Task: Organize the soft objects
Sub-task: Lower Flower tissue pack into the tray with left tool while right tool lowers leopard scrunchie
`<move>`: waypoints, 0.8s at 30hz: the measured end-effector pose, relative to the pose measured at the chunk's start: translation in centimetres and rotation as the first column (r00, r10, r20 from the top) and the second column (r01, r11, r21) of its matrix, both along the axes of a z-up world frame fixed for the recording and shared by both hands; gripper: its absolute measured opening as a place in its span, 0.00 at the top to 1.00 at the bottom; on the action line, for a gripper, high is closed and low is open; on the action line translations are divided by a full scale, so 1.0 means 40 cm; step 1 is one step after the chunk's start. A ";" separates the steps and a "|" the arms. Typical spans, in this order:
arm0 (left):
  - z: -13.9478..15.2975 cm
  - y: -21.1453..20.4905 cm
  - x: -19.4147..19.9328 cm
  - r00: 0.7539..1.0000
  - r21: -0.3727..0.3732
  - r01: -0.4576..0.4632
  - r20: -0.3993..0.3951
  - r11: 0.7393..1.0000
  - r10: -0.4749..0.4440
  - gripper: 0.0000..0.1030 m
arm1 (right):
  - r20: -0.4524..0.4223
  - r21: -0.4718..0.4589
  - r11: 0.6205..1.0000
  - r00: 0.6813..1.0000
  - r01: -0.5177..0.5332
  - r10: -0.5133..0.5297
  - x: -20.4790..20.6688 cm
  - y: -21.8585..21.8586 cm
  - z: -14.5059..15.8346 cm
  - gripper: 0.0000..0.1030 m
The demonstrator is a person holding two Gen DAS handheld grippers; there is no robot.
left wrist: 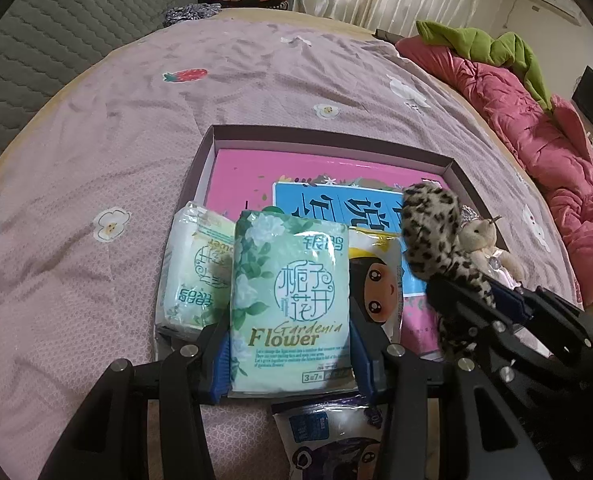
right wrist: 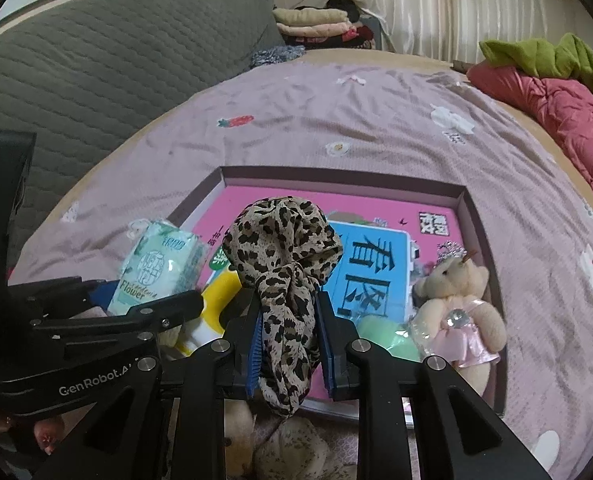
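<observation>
My left gripper (left wrist: 290, 354) is shut on a green Gardenia Flower tissue pack (left wrist: 290, 300) and holds it over the near left part of a shallow box (left wrist: 336, 142). A second tissue pack (left wrist: 194, 272) lies at its left. My right gripper (right wrist: 288, 354) is shut on a bunched leopard-print scarf (right wrist: 282, 256) above the box's near edge (right wrist: 336, 174). The scarf also shows in the left wrist view (left wrist: 432, 228). A small teddy bear in a pink dress (right wrist: 458, 312) lies in the box at the right. A yellow cartoon packet (left wrist: 376, 280) lies in the box.
The box sits on a pink bedspread (left wrist: 136, 140). A pink and blue printed sheet (right wrist: 376, 236) lines the box. A purple packet (left wrist: 336, 436) lies on the bed before the box. A red quilt (left wrist: 536, 120) lies at the right. Beige plush items (right wrist: 280, 448) lie below my right gripper.
</observation>
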State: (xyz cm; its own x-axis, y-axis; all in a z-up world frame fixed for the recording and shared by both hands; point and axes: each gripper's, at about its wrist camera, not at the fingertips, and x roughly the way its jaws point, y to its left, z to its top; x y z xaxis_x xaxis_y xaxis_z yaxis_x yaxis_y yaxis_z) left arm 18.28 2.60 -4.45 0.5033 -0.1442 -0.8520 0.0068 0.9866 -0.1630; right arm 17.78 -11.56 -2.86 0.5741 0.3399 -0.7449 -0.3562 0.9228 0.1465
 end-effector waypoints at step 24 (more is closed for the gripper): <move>-0.005 -0.013 -0.001 1.000 0.022 0.007 -0.004 1.000 -0.007 0.53 | 0.002 -0.033 0.999 1.000 0.000 0.000 -0.039 -0.019 -0.005 0.54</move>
